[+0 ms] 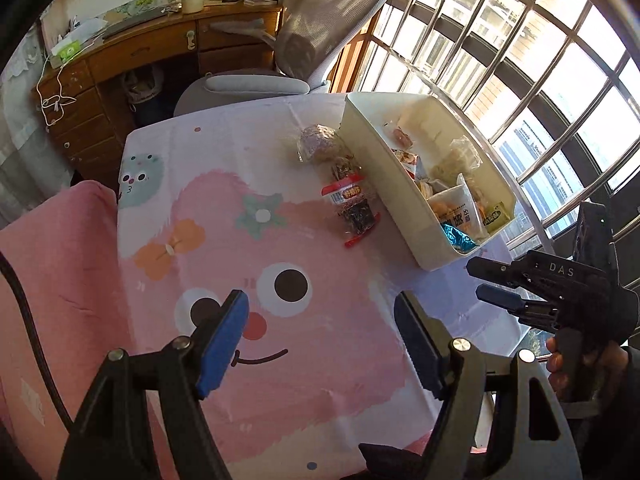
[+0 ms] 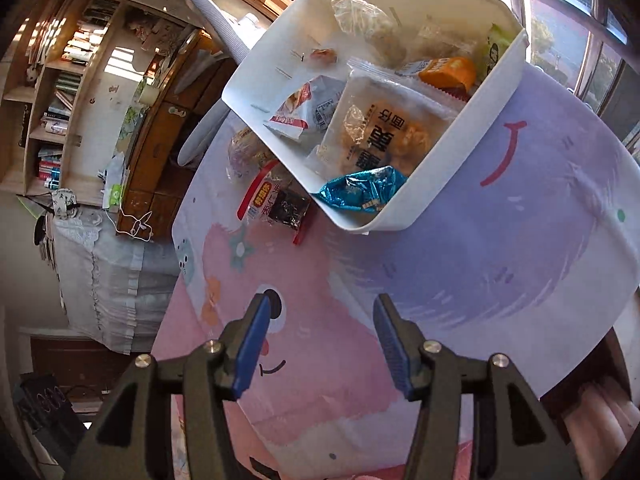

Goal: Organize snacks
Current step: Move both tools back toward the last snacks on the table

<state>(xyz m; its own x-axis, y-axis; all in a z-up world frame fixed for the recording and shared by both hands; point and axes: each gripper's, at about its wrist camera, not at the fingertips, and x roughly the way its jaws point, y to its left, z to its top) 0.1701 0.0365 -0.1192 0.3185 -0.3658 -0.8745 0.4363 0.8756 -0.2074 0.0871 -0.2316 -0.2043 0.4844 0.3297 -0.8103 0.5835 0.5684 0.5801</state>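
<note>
— Both grippers hang over the tablecloth (image 1: pixel 304 364); what are they carrying?

— Nothing. My left gripper (image 1: pixel 320 334) is spread wide and bare, my right gripper (image 2: pixel 318 340) the same (in the left view its fingers look closer together).

— Where are the snacks?

— Most lie in the white bin (image 1: pixel 394 196) at one o'clock. Two remain outside, touching its wall: a red-labelled packet (image 1: pixel 352 204) and a clear-wrapped one (image 1: pixel 318 142) behind it.

— Next step?

— I judge the red-labelled packet comes next: reach to twelve o'clock, pinch it, lift it over the rim.

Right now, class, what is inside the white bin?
The bin holds wrapped snacks: a blue foil pack, a clear pastry bag and an orange packet. Anything beneath them is covered.
</note>
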